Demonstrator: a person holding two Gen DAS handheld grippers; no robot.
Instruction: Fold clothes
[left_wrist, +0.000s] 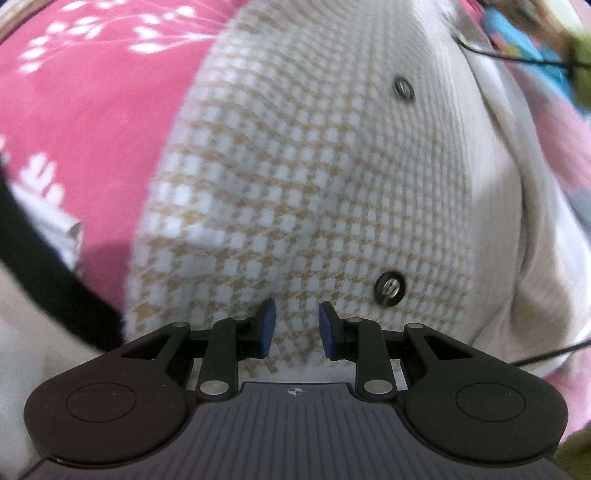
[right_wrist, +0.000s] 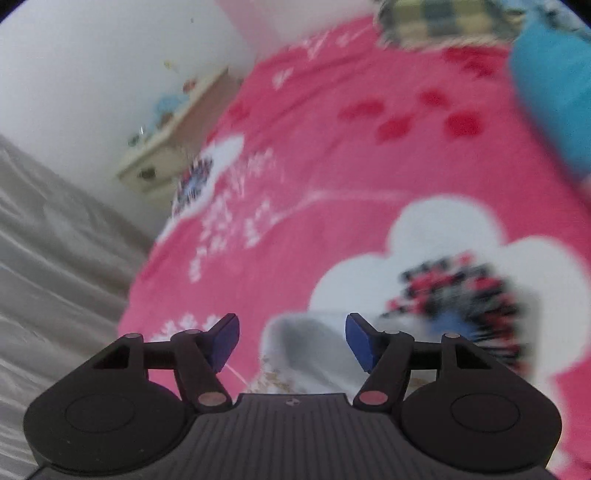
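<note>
Now, over the bed, the left gripper hangs above the checked garment, its jaws a narrow way apart with nothing pinched between them. The garment, beige-and-white houndstooth with two dark buttons, lies on the pink floral bedspread, a plain cream part bunched along its right side. A black strap crosses the lower left, and thin black cables trail at upper right. The right gripper has its jaws spread wide and empty, a white fold of cloth lying below the gap. Beyond it sit a blue item, a checked cushion, a small bedside shelf and a grey curtain. No writing is readable.
</note>
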